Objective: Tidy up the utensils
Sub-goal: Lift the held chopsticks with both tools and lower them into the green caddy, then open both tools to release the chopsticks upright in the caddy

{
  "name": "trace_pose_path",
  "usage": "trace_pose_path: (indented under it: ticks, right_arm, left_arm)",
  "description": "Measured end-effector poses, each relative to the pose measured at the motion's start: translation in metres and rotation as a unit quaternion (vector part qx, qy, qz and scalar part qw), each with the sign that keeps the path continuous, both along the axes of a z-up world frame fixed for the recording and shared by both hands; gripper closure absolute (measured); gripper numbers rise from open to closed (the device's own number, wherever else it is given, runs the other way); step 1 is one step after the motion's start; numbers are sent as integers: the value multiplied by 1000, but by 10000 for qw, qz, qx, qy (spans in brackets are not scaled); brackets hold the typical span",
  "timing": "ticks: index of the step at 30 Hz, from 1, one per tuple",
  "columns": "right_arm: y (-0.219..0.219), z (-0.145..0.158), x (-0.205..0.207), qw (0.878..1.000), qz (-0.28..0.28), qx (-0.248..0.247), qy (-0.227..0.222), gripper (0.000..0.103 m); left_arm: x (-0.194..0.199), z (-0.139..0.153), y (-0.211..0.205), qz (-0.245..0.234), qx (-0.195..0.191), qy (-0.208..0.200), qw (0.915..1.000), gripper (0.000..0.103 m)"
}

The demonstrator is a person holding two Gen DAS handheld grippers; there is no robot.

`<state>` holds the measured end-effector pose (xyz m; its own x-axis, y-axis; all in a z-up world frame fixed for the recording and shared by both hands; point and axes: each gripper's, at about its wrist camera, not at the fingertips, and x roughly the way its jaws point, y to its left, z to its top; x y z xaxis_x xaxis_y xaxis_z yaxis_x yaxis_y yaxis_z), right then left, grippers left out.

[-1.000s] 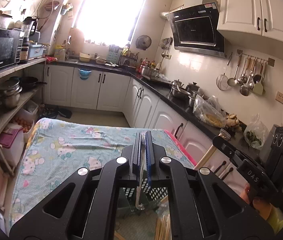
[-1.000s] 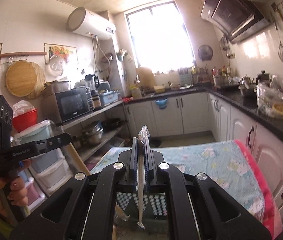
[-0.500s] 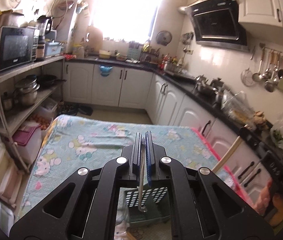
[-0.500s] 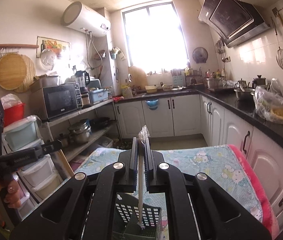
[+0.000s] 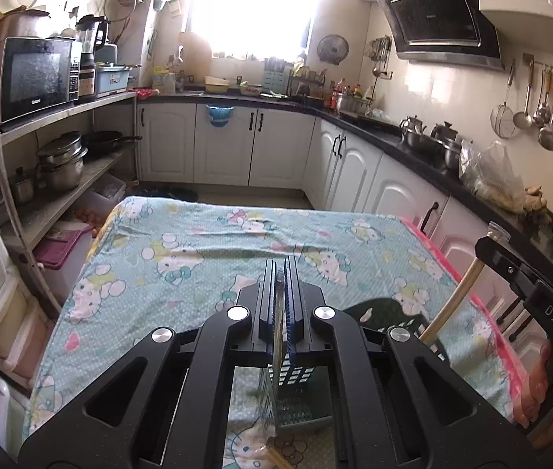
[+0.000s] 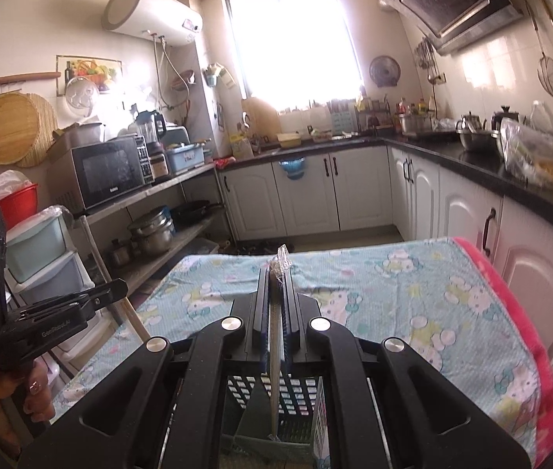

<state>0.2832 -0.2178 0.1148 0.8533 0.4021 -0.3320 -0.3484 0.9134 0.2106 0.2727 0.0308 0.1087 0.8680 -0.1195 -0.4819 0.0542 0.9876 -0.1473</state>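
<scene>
Low centre of both wrist views: a dark green slotted utensil basket (image 6: 276,398) stands on the counter (image 5: 206,258), which is covered by a cartoon-print cloth.

Right gripper (image 6: 275,273): jaws pressed together on a thin pale stick, probably wrapped chopsticks (image 6: 275,383), with clear plastic wrap poking out above the tips. The stick hangs straight down; its lower end is inside the basket, near the floor of a compartment. Which compartment, cannot tell.

Left gripper (image 5: 281,269): jaws likewise nearly closed, pinching a second slim utensil (image 5: 277,359) that hangs down beside the basket's near wall. Whether its tip is inside the basket or just outside cannot be told from this view. More wrapped chopsticks (image 5: 276,455) lie on the cloth at the bottom edge of the frame.

Judged step: depositing; both pieces are being lowered into the basket.

Next move, judged: spread the right jaws to drop the piece, keeping it vertical; bring the left piece over a slot before release.
</scene>
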Motion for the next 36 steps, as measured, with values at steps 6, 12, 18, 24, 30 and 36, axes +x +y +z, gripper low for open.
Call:
trace_pose_path:
  ticks: [6,12,18,24,30,36]
  right_arm:
    - [2,-14,2,9999,-36,-12,169,97]
    - [-3,-19,0,9996,-157,-61,229,88]
    - [-11,-19,-8,9994,-289,-91,189,70]
    - [-10,-17,-20,9988,-314,-351,108,59]
    - [-8,-15,-33,9978,-367,-556,17,53]
    - [-9,-14,-45,9973,-413,-613,-8,47]
  left_arm:
    - [-2,-3,-3,74,122,-90,9999,101]
    - [-4,-4,-3,165,192,-128,9996,101]
    - [-5,-6,8,293,37,-55,9995,101]
    - [-9,-9,17,394,-72,0,9992,94]
    - [-18,-7,24,446,-157,-20,9989,80]
    - [-31,-4,27,464,-230,-73,9986,64]
